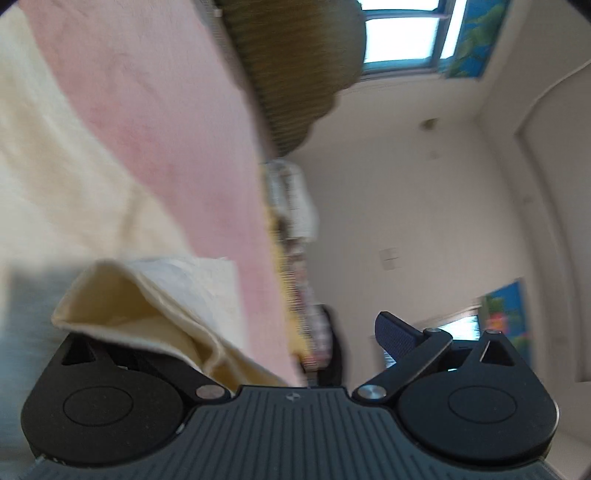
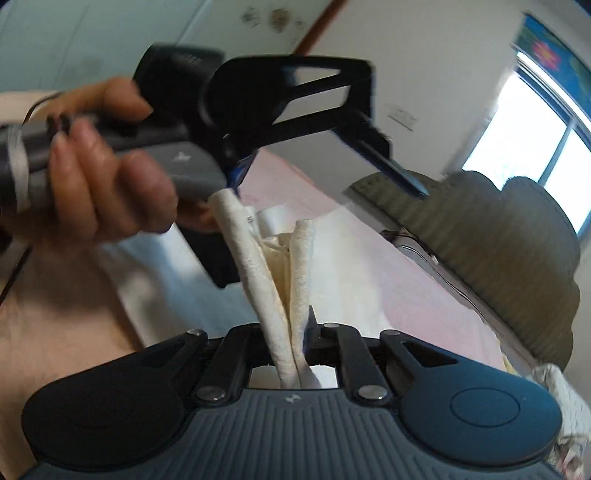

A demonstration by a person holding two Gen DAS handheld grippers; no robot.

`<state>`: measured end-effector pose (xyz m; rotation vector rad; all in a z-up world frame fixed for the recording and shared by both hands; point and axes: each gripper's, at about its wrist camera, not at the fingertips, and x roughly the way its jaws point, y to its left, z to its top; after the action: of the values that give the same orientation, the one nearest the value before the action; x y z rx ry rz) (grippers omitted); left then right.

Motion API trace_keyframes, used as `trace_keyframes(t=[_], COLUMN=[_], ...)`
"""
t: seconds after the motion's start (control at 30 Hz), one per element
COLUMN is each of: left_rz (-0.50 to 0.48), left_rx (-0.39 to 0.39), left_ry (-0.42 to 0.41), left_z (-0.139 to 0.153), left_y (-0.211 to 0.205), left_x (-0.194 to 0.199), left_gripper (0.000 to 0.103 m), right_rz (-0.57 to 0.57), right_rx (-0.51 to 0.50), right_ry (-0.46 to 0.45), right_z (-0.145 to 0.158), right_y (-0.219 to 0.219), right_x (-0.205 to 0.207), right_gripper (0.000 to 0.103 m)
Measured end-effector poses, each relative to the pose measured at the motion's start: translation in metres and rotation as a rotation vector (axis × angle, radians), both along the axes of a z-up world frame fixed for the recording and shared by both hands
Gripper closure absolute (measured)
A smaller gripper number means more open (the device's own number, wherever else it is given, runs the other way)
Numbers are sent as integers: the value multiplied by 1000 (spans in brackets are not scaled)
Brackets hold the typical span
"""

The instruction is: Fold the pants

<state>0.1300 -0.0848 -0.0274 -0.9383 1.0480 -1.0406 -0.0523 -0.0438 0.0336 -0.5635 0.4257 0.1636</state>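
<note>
The pants are cream-white cloth. In the right wrist view their thick waistband (image 2: 258, 273) runs in two folds from my right gripper (image 2: 301, 332), which is shut on it, up to the left gripper (image 2: 325, 166). The left gripper is held by a hand and stands open; its near finger touches the waistband end, its far finger (image 2: 399, 173) is apart. In the left wrist view the left gripper (image 1: 258, 325) is open, with cream pants cloth (image 1: 147, 314) draped over its left finger and the blue-padded right finger (image 1: 399, 336) free.
A pink bedspread (image 1: 155, 122) lies under the pants, also showing in the right wrist view (image 2: 406, 288). An olive padded headboard (image 2: 498, 258) stands behind the bed. White walls, windows (image 1: 402, 33) and colourful curtains surround it. The person's hand (image 2: 103, 177) is at the left.
</note>
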Motion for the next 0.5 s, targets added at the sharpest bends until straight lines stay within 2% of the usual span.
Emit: trace_keyframes(t=[0.03, 0.07, 0.1, 0.13, 0.17, 0.23, 0.4, 0.5], left_rz=[13, 25, 20, 16, 27, 58, 116, 174], left_rx=[44, 83, 115, 132, 147, 180, 303, 417], left_ry=[9, 35, 65, 82, 86, 34, -240, -357], left_z=[-3, -9, -14, -19, -21, -16, 34, 60], left_y=[0, 0, -1, -1, 0, 6, 33, 58], left_x=[0, 1, 3, 5, 4, 2, 9, 14], left_gripper=[11, 34, 50, 74, 78, 88, 90, 89], right_rz=[6, 9, 12, 11, 5, 1, 49, 91], right_rx=[0, 2, 7, 11, 6, -24, -3, 67], right_ry=[0, -3, -3, -5, -7, 7, 13, -4], right_z=[0, 1, 3, 4, 5, 0, 5, 16], right_y=[2, 4, 4, 5, 5, 10, 26, 41], right_x=[1, 1, 2, 2, 3, 0, 12, 27], right_gripper=[94, 94, 94, 94, 94, 94, 94, 94])
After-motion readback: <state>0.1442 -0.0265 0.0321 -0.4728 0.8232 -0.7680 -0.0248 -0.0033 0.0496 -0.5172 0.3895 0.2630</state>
